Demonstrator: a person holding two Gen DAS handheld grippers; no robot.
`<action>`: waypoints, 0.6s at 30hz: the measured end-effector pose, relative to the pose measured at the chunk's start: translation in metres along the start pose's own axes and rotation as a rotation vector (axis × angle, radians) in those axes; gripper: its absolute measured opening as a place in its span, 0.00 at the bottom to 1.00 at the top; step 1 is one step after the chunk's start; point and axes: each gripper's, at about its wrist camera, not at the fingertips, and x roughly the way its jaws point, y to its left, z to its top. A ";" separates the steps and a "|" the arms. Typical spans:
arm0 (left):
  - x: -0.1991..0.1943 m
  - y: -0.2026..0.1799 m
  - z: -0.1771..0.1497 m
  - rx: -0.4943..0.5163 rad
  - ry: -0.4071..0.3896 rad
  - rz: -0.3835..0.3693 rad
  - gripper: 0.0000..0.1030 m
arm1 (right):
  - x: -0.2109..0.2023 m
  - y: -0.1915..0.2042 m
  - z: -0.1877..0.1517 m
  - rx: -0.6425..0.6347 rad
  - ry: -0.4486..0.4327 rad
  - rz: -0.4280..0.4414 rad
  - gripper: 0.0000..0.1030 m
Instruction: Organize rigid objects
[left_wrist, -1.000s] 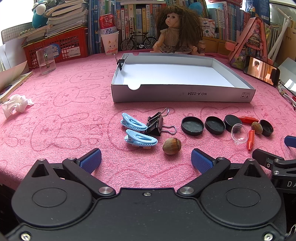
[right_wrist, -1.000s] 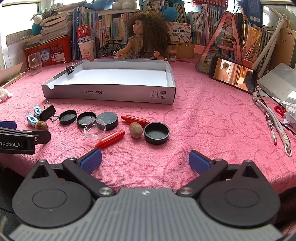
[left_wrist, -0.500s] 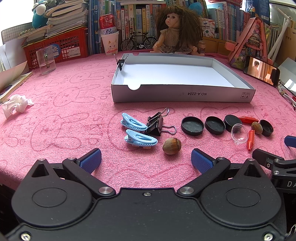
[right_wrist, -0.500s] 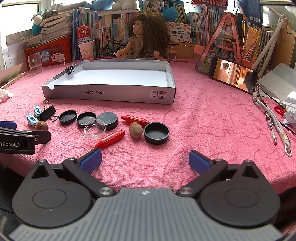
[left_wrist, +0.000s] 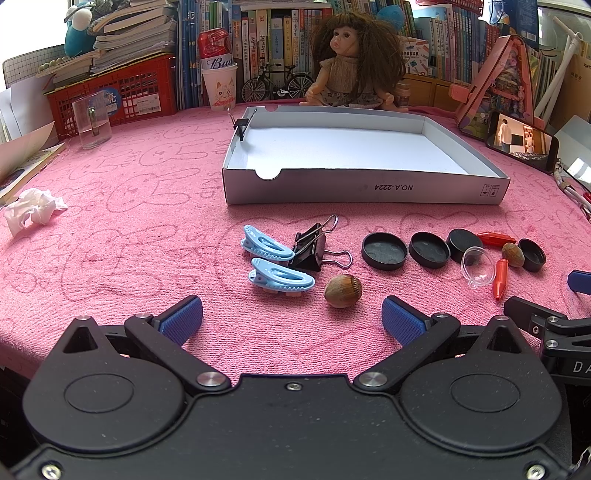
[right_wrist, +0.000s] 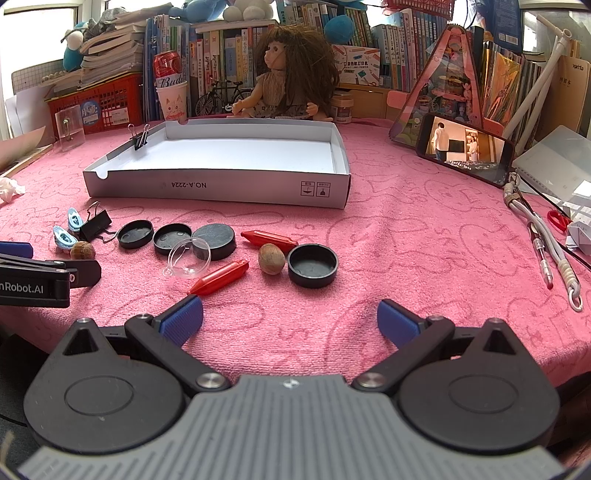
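Pink cloth (left_wrist: 129, 229) holds white box (left_wrist: 365, 190) marked "NO.A-2224".

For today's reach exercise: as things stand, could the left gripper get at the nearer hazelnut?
Probably yes. The left gripper is open, and the hazelnut lies just ahead on bare cloth, apart from the blue clips.

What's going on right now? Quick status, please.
Both grippers, left and right, open, empty. Small items loose before white tray. Path clear.
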 end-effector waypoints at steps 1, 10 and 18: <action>0.000 0.000 0.000 0.000 0.000 0.000 1.00 | 0.000 0.000 -0.001 0.000 -0.001 0.000 1.00; -0.001 0.000 -0.002 0.015 -0.010 -0.012 1.00 | -0.001 -0.001 0.002 -0.001 0.001 0.002 1.00; -0.002 0.006 -0.004 0.034 -0.038 -0.036 1.00 | -0.002 -0.001 0.003 -0.045 -0.015 0.047 0.93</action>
